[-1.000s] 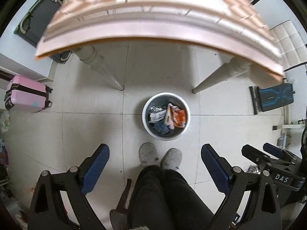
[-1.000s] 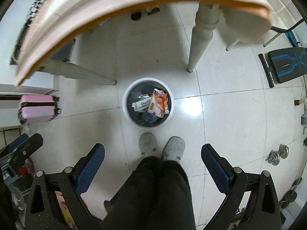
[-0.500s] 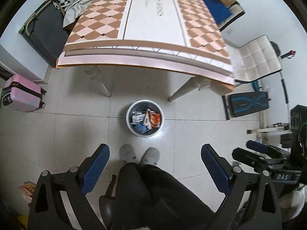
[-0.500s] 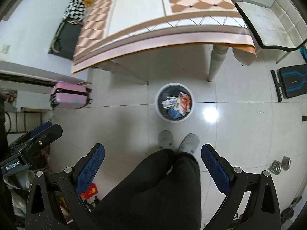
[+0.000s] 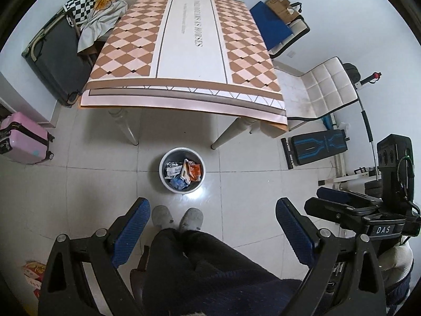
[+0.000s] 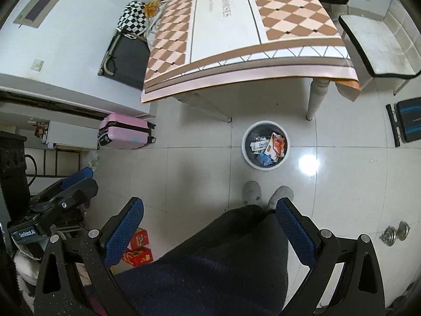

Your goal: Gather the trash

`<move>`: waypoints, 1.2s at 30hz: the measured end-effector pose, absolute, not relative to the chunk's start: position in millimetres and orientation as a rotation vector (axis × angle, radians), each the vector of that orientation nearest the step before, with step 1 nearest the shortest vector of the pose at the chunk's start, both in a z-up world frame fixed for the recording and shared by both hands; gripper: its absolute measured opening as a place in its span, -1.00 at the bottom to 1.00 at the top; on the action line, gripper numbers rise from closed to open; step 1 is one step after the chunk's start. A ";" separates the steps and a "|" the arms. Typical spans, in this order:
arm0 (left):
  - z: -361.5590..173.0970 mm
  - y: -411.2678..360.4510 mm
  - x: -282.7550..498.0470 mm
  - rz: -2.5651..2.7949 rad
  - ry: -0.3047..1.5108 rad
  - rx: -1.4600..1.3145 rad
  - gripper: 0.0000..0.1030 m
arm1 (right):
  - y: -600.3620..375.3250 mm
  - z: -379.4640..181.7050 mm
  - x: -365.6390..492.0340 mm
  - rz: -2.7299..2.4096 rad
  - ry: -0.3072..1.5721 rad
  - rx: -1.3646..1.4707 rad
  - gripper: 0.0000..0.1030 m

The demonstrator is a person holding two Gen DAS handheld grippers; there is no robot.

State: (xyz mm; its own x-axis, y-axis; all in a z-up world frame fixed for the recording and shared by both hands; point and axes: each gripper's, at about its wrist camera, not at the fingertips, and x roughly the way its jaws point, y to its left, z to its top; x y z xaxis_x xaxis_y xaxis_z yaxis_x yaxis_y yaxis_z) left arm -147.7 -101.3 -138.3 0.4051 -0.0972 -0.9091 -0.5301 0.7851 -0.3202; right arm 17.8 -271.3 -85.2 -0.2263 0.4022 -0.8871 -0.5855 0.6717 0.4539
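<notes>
both held high above the floor, looking down past the dark trousers. left gripper (image 5: 211,233) spread wide and pinching nothing; right gripper (image 6: 210,231) likewise spread and empty. apparently at the tail of the job, or between items: trash already lying in the bin (image 5: 182,170), nothing in either claw.

bin standing on the tiled floor (image 5: 79,192) just off the near edge of the table (image 5: 184,52), between its two near legs and a little toward the person, with the grey slippers (image 5: 177,218) close on the near side. a round pale-rimmed bucket with a dark inside, well filled: an orange and white wrapper (image 6: 276,143) tilted on top, a white printed carton beside it, a crumpled blue scrap at the near rim.

tabletop near edge and middle bare as far as visible (cans and boxes only at the far edge, too small to judge as trash). next, probably a scan for remaining litter; perhaps the red boxes (image 6: 138,250) on the floor at the person's left, though unclear whether rubbish. reaching those would call for lowering a claw and turning left.
</notes>
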 end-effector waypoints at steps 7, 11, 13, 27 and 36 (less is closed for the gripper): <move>-127.3 -109.7 -151.5 0.270 1.116 -0.641 0.90 | -276.0 -75.8 11.3 0.939 1.540 -0.154 0.99; -121.0 -114.0 -153.1 0.266 1.099 -0.635 0.90 | -278.2 -71.6 8.6 0.943 1.533 -0.153 0.99; -118.9 -114.8 -153.6 0.269 1.092 -0.634 0.95 | -278.9 -69.7 8.2 0.947 1.528 -0.154 1.00; -116.6 -119.1 -153.3 0.255 1.087 -0.636 0.99 | -285.7 -53.9 7.9 0.955 1.506 -0.162 1.00; -117.8 -118.9 -150.4 0.230 1.096 -0.632 0.99 | -287.6 -50.1 8.0 0.941 1.509 -0.154 1.00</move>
